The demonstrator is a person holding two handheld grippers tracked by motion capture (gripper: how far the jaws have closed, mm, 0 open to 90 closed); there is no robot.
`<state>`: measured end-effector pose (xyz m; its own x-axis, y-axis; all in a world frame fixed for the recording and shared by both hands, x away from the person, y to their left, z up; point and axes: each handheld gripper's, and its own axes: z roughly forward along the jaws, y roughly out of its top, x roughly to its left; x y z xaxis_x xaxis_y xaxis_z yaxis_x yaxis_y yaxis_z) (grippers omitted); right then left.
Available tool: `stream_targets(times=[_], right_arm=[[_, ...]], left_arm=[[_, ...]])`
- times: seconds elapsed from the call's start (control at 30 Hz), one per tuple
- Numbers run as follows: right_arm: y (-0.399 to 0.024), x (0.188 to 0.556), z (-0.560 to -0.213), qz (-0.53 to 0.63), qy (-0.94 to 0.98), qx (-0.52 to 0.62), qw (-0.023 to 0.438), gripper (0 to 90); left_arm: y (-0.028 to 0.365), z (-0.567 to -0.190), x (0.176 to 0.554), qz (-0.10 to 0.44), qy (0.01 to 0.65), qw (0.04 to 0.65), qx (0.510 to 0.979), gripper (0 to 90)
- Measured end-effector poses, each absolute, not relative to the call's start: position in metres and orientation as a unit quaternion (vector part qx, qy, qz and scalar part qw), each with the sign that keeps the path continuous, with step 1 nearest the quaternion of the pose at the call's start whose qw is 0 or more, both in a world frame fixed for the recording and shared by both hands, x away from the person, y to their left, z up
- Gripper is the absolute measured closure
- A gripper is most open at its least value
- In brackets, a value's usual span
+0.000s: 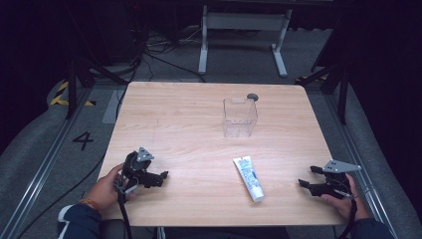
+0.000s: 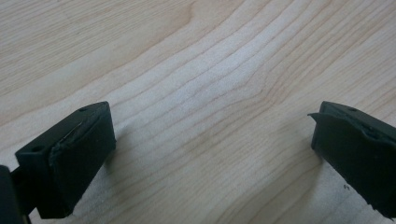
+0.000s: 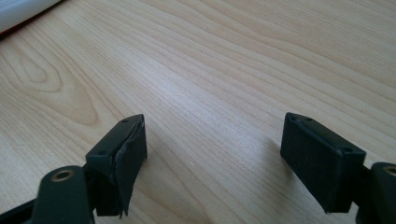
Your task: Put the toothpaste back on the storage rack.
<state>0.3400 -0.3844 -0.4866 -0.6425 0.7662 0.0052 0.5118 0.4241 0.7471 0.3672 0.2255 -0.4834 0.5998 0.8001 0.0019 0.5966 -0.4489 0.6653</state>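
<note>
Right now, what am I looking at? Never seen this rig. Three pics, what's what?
No robot here: a person holds a two-jaw tool in each hand. The high view looks down on a wooden table. The left gripper sits at the near left, the right gripper at the near right. The other two pictures come from cameras riding on those tools, each looking along its own black jaws; in both the jaws stand wide apart over bare wood, holding nothing. On the table lie a white tube, near the middle front, and farther back a clear plastic container, standing upright. A small dark round object lies just behind the container.
</note>
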Motion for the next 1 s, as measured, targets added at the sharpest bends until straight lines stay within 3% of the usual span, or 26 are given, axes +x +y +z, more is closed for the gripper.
stream_targets(times=[0.67,1.0], right_arm=[[-0.384,0.342,-0.485,0.367,0.829,0.386,0.168,23.6],[-0.369,0.335,-0.462,0.365,0.837,0.369,0.177,26.8]], left_arm=[[0.227,-0.483,0.370,0.158,0.406,0.319,0.842,0.3],[0.229,-0.483,0.371,0.151,0.392,0.320,0.849,0.3]])
